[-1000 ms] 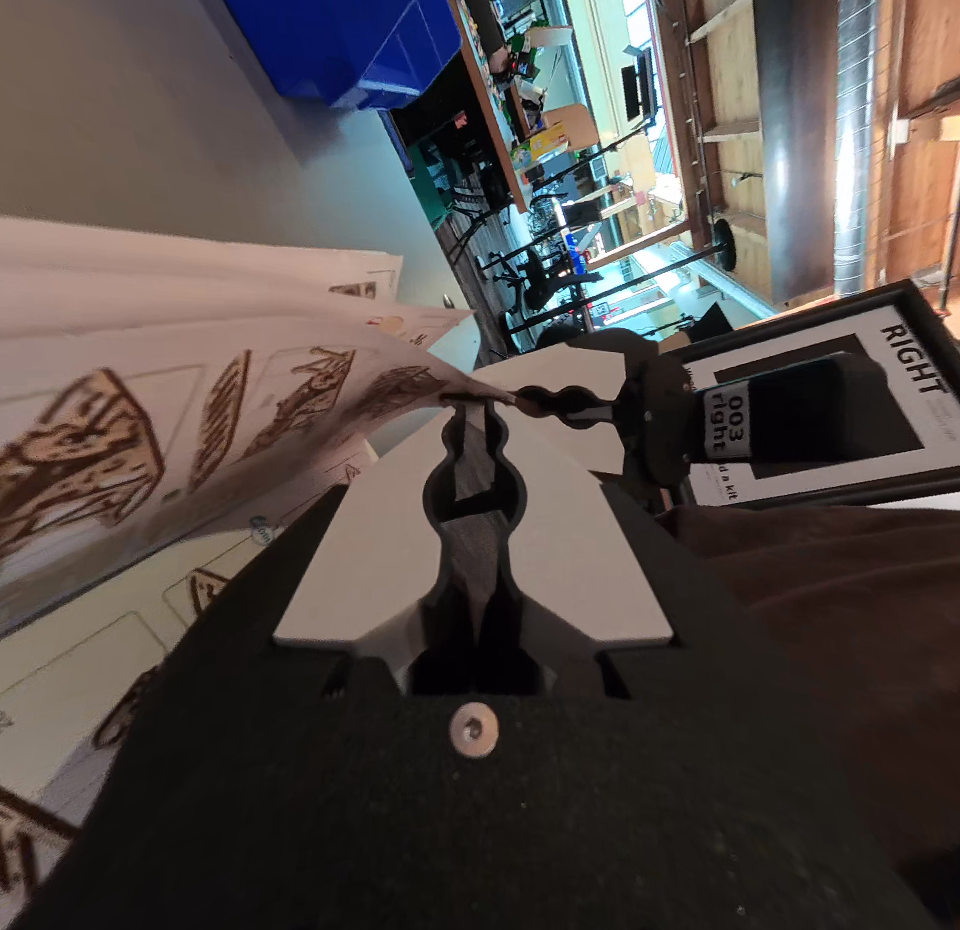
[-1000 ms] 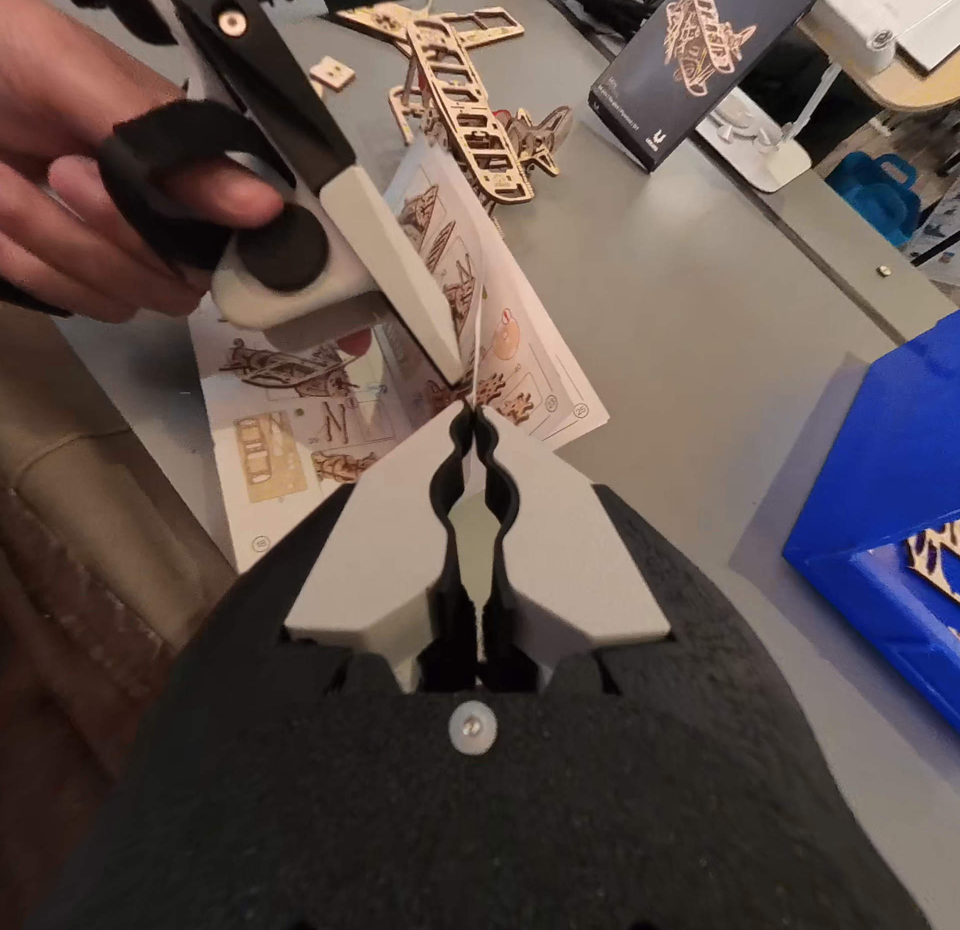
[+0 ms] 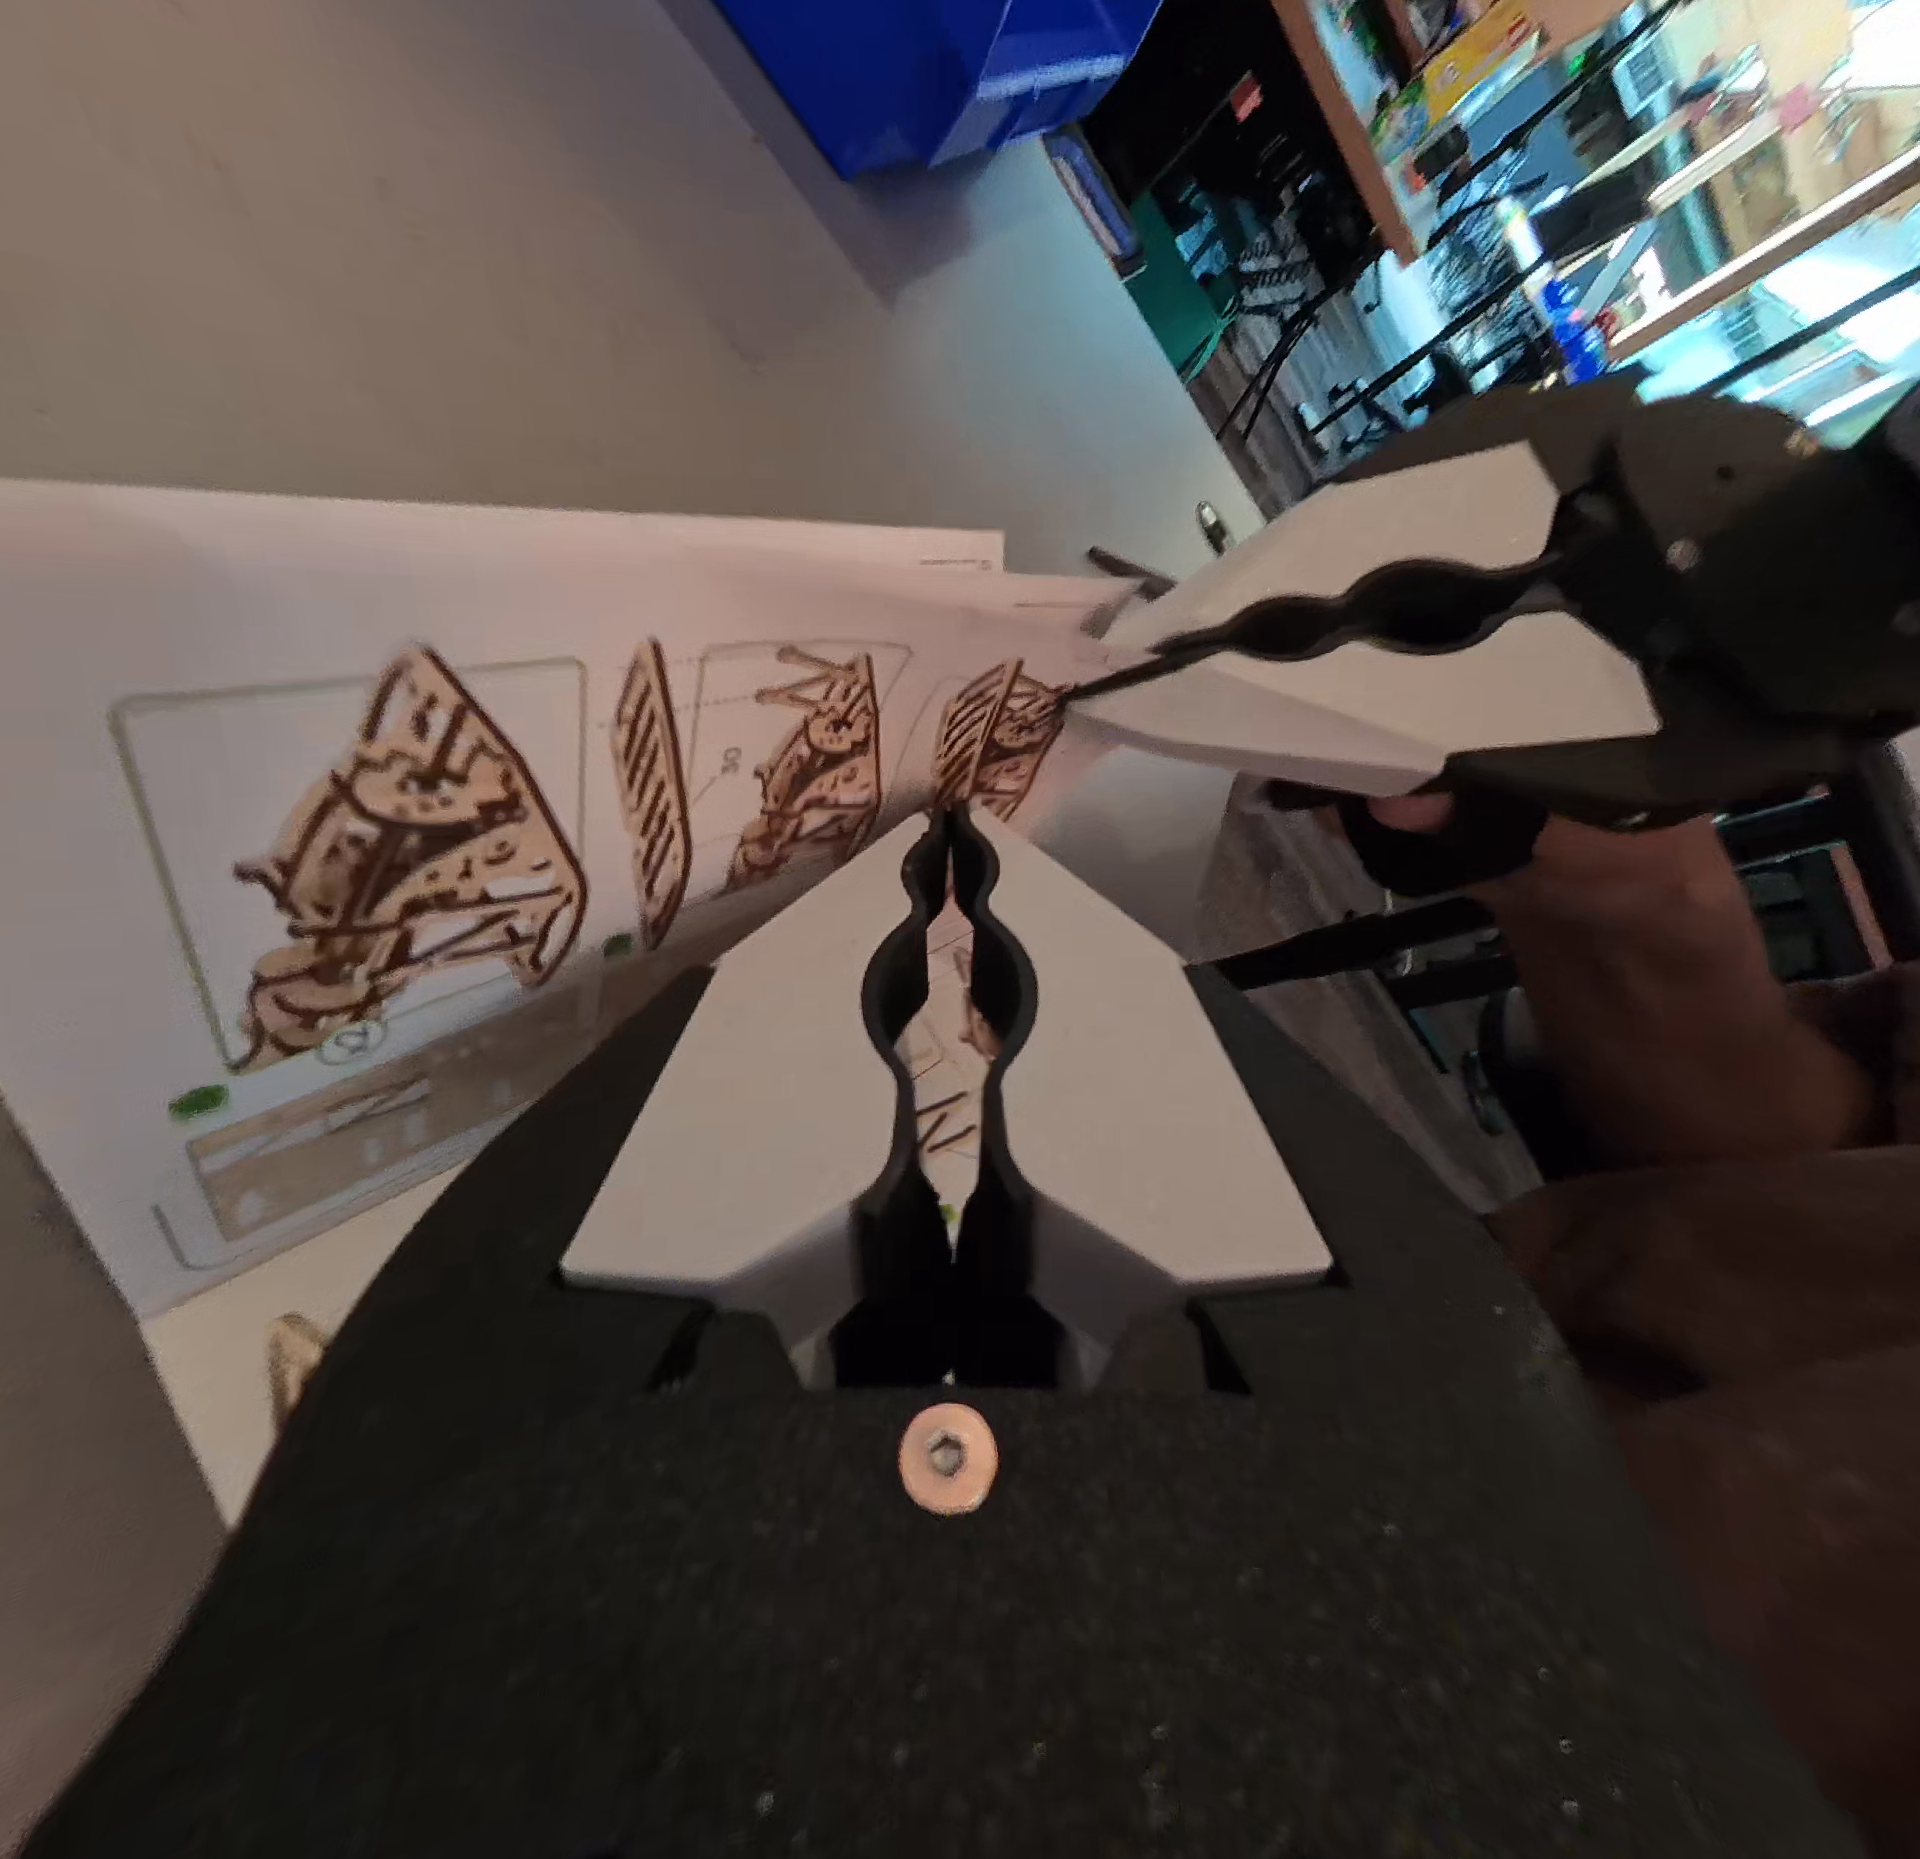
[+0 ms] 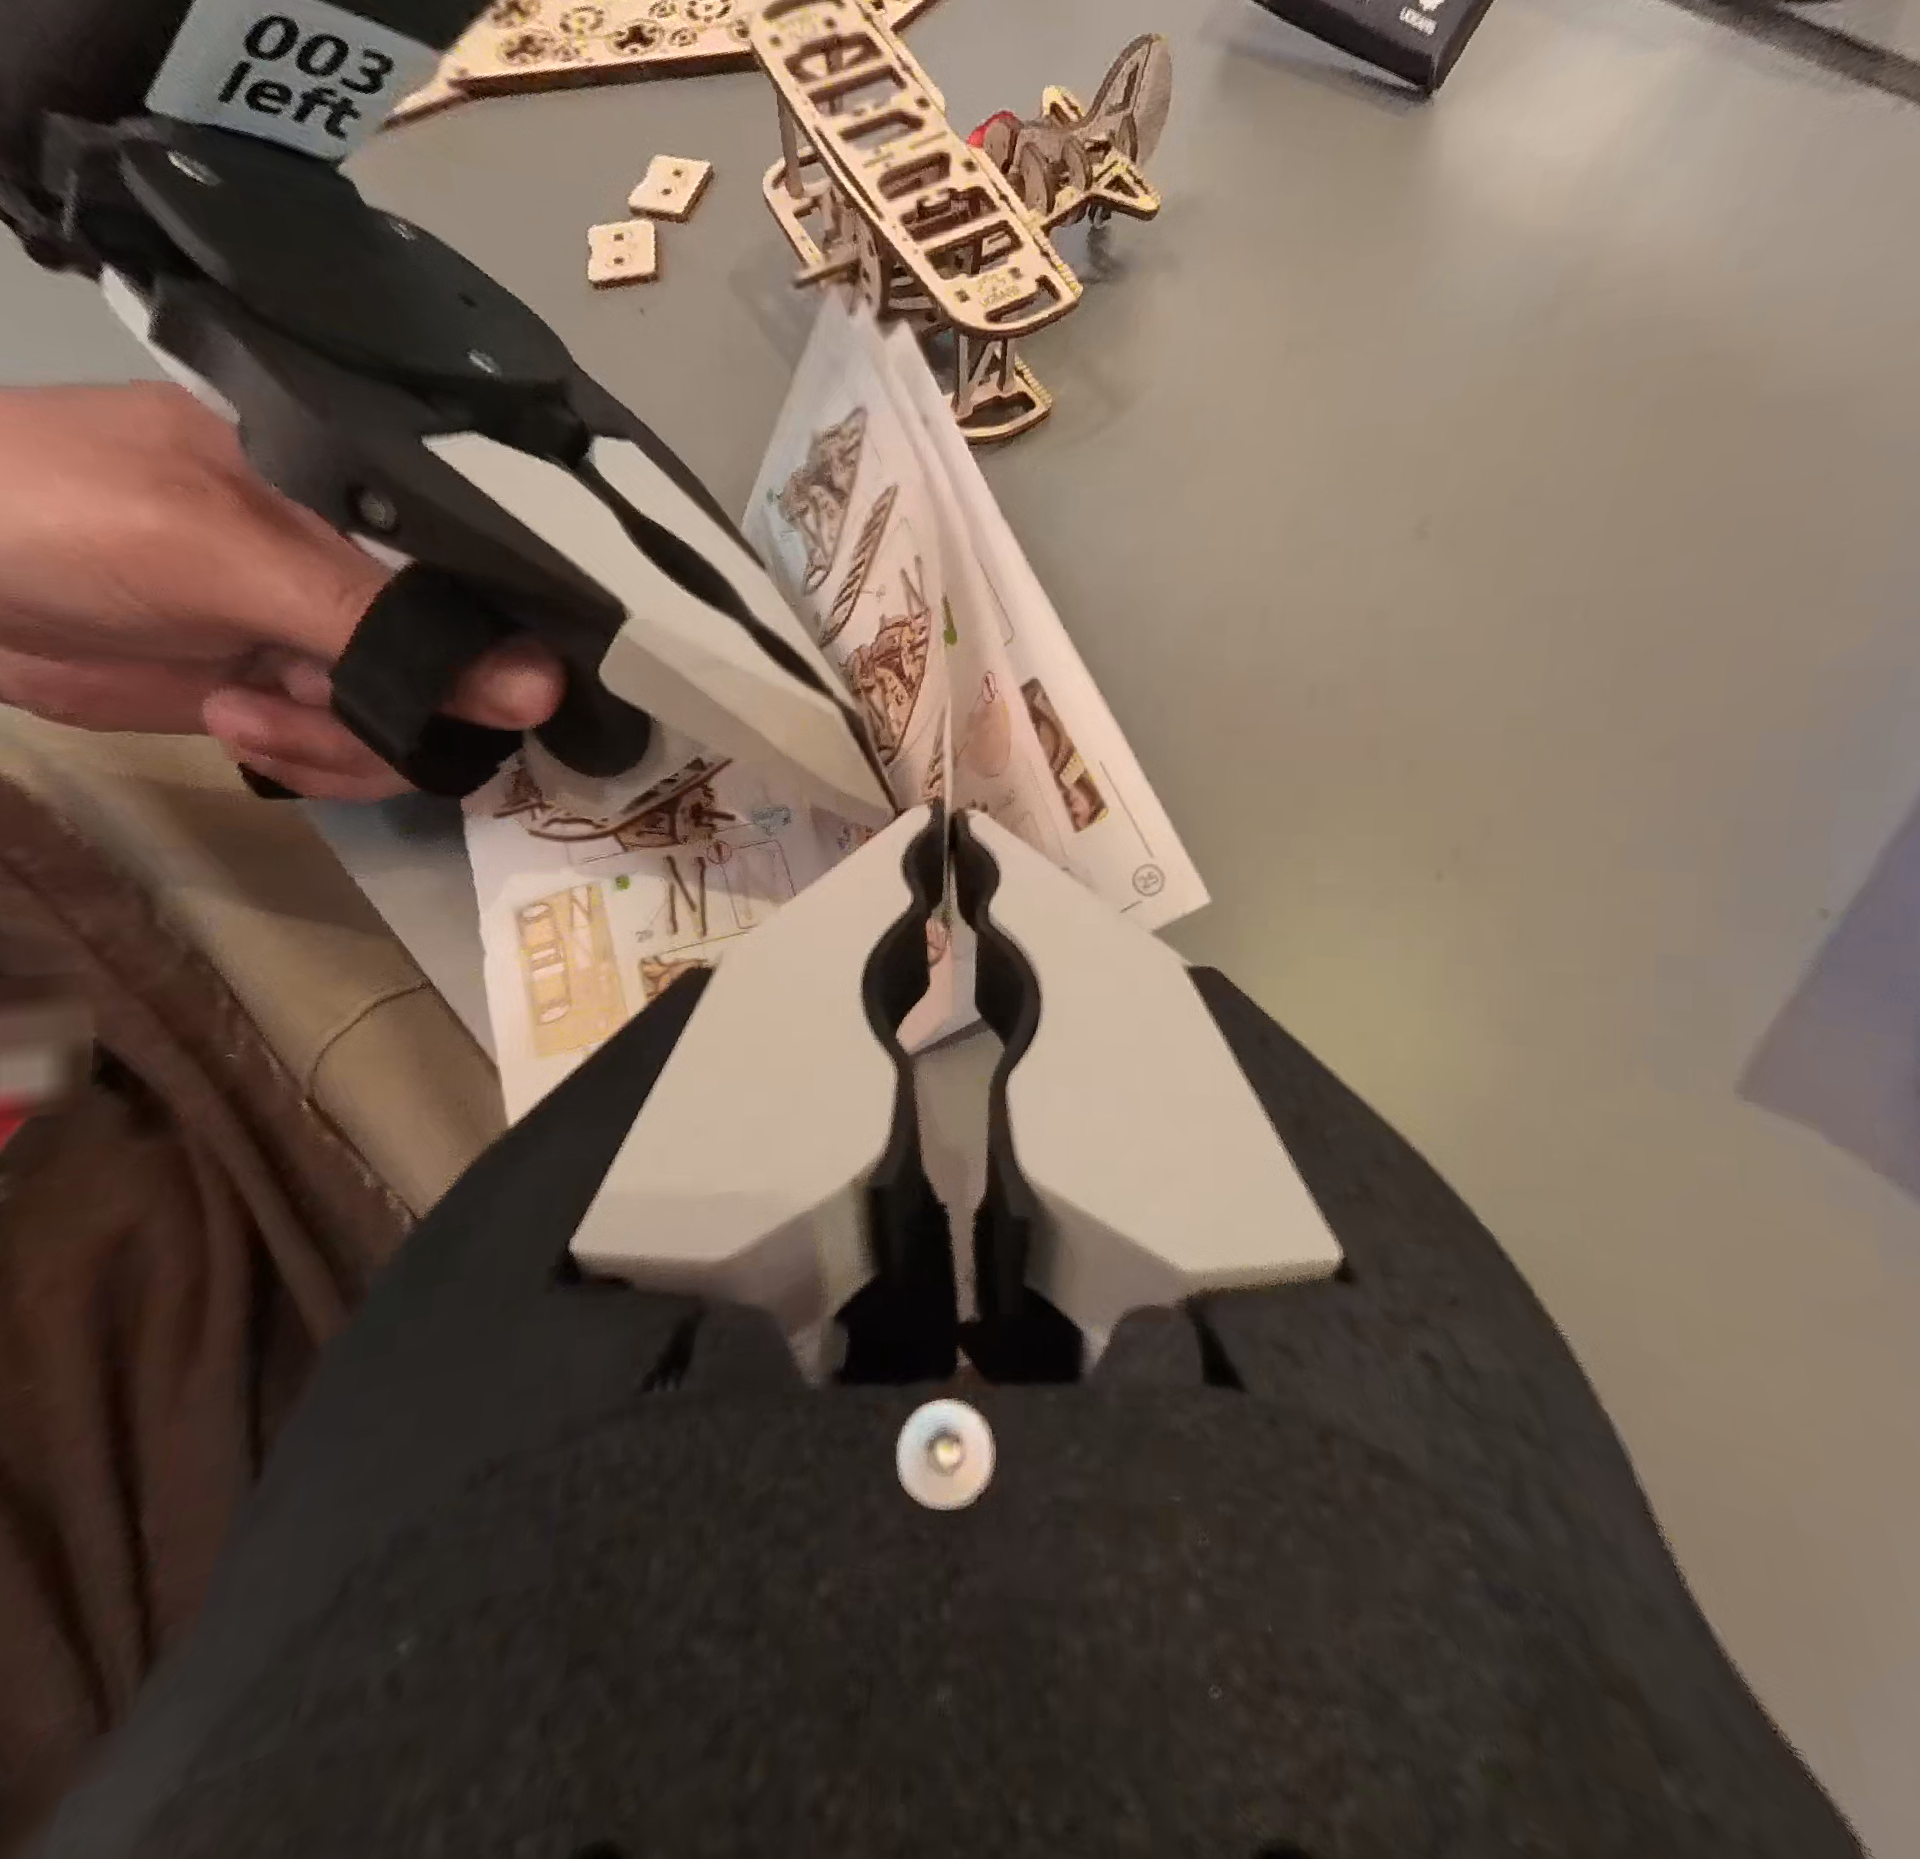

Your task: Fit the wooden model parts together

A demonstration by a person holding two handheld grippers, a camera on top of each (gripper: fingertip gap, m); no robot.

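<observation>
Both tongs pinching booklet pages: right tongs (image 4: 948, 822) clamped on one (upright), left tongs (image 3: 948, 822) closed alongside; wooden plane (image 4: 940, 209) beyond.

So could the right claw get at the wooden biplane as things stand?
Probably not yet: the right claw is shut on a page of the instruction booklet, which stands between it and the wooden biplane. It must release first.

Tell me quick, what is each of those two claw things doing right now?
Left gripper: shut, tips against the instruction booklet; whether it grips a page cannot be told.
Right gripper: shut on a raised booklet page.
</observation>
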